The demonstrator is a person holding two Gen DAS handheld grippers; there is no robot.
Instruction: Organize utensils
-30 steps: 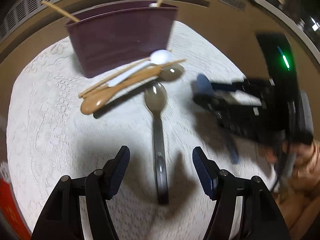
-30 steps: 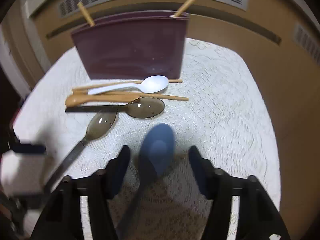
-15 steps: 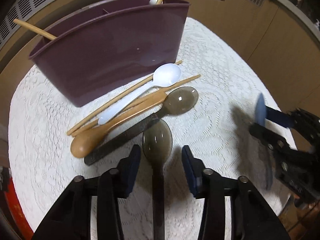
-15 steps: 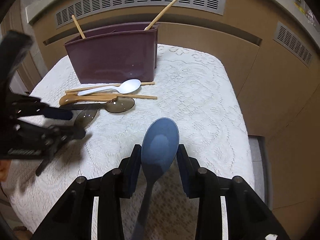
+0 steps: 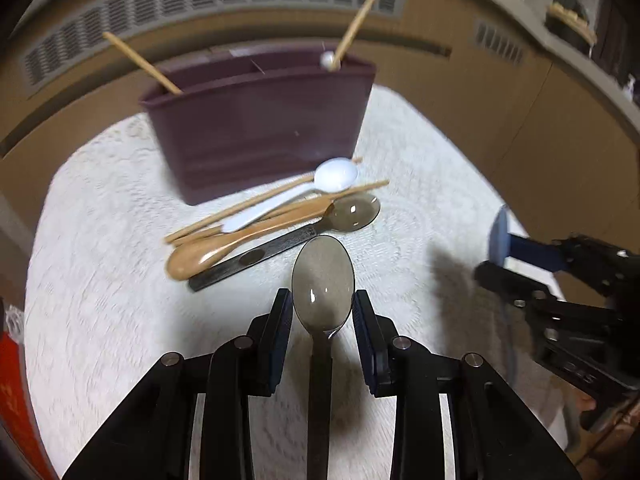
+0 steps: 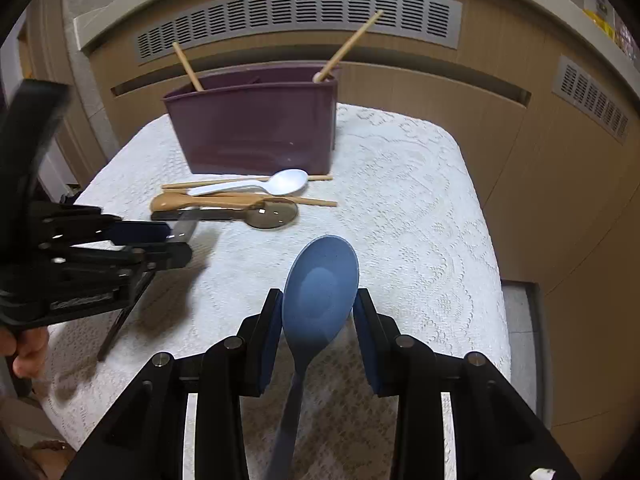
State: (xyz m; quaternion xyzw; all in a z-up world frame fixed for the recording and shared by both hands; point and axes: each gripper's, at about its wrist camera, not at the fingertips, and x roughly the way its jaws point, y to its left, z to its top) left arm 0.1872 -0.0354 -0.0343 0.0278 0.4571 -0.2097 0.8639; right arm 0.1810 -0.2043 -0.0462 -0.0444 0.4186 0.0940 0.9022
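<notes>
**Holding a spoon in each gripper above the bench**

Gripping at the bowl, your left gripper (image 5: 322, 312) has a smoky translucent spoon (image 5: 322, 276) between its fingers (image 5: 280, 324); those fingers have just been closing, and they now pinch the spoon at the bowl's edges, with the handle running back beneath the gripper. Your right gripper (image 6: 318, 316) pinches a blue spoon (image 6: 320, 280) the same way, bowl forward and facing up, handle trailing down under the fingers (image 6: 270, 334).

Both spoons are lifted off the white lace cloth (image 6: 420, 208) that covers the bench. Ahead of you on that cloth stands the dark purple utensil holder (image 6: 256, 128), with two wooden chopsticks leaning out of it, one (image 6: 187, 67) at its left end and one (image 6: 352, 46) at its right. A small white rounded tip (image 5: 330, 60) shows at the rim beside the right one.

Just in front of the holder lies a loose heap: a white spoon (image 6: 288, 182), a wooden spoon (image 5: 192, 260), a second smoky spoon (image 6: 272, 213) with a dark handle, and more chopsticks (image 6: 316, 201) lying across them.

Seen from the right wrist, your left gripper is at the left edge, with a hand (image 6: 24, 348) partly visible behind it.
</notes>
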